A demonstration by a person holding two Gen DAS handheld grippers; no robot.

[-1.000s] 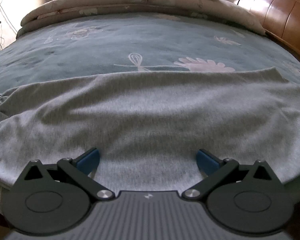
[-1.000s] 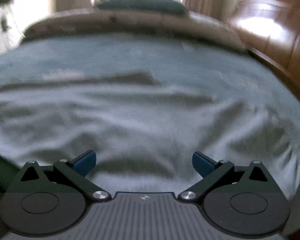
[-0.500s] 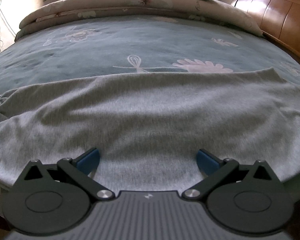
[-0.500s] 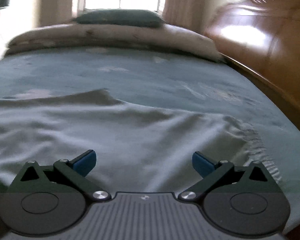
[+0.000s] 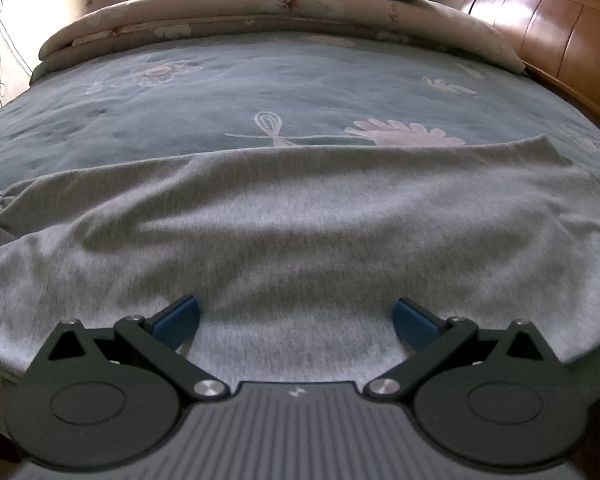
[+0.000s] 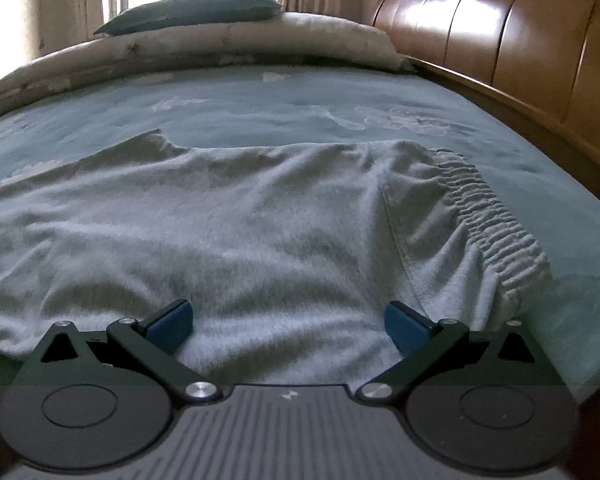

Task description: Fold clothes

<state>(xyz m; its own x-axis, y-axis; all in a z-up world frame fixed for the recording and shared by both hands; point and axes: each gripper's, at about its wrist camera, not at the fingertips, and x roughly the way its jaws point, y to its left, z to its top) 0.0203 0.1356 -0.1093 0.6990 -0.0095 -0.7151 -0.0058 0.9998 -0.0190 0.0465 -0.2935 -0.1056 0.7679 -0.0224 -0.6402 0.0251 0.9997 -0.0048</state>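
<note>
Grey sweatpants [image 5: 300, 232] lie spread flat on a bed covered by a teal floral bedspread [image 5: 260, 92], directly ahead of both pairs of jaws. Left gripper [image 5: 296, 318] hovers over the near edge of the fabric, jaws wide apart and empty. Right gripper [image 6: 288, 320] likewise has its jaws spread and empty, with the gathered elastic waistband [image 6: 496, 220] ahead and right of them.

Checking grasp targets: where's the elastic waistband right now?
In the right wrist view the waistband is at the right end of the grey pants, just ahead-right of the open right gripper, toward the headboard.
</note>
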